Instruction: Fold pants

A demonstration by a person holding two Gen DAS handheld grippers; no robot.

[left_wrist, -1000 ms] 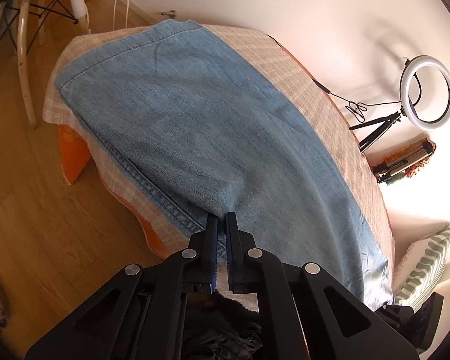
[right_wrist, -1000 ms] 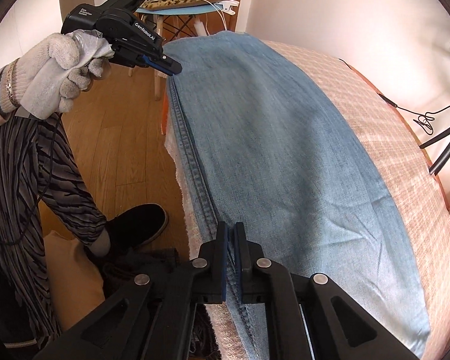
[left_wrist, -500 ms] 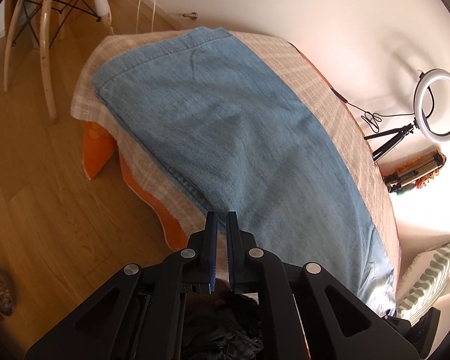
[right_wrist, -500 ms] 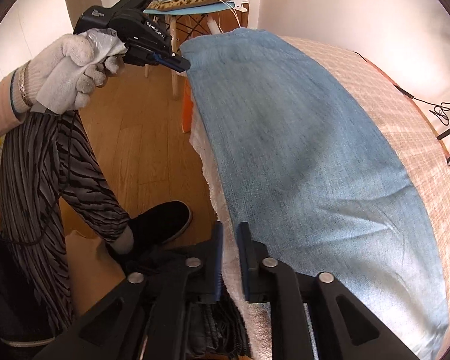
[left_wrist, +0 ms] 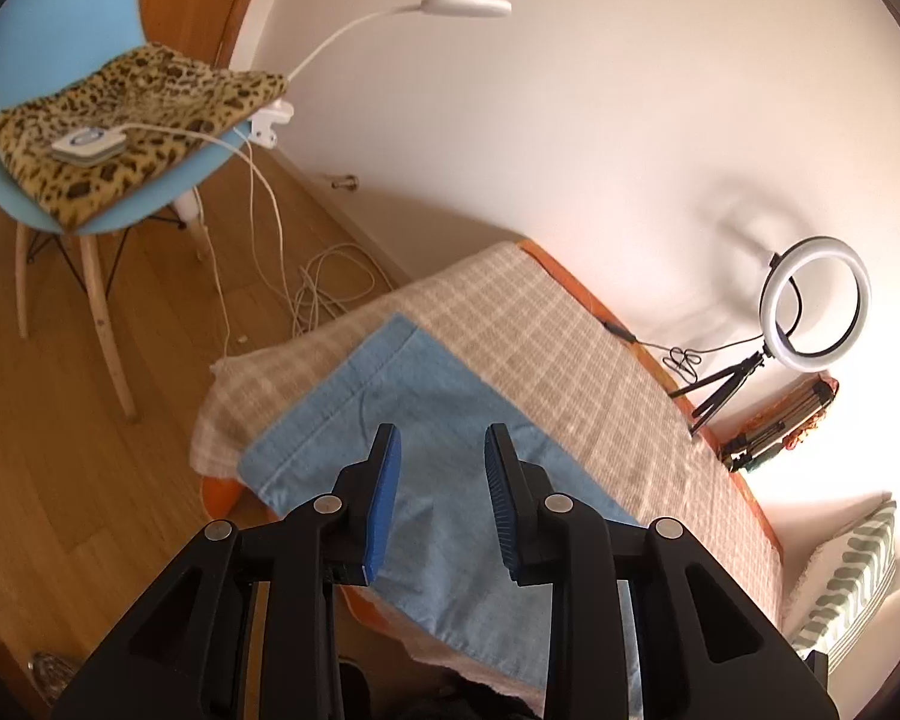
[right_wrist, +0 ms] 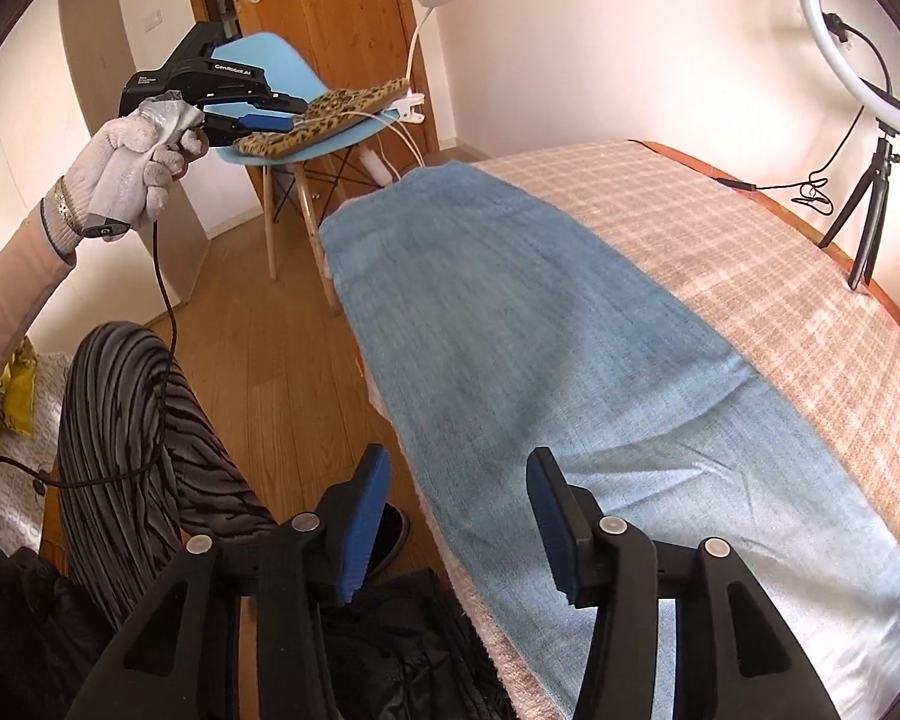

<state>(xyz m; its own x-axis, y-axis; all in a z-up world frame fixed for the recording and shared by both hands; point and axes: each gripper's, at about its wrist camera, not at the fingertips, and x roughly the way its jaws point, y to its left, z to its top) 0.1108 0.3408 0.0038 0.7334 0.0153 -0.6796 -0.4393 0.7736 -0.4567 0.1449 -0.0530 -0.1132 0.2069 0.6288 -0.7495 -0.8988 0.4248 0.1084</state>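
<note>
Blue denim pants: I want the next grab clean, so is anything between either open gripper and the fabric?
Nothing visible. The blue denim pants lie bare on the checked cloth; left gripper and right gripper hang open above them.

A domestic room, likely a bedroom, is indicated. A bed with a checked cover [right_wrist: 720,228] is seen ahead of the right gripper; a wooden door [right_wrist: 330,18], plank floor [right_wrist: 258,312], blue chair [left_wrist: 48,60] and ring light [left_wrist: 816,303] are shown beyond.
</note>
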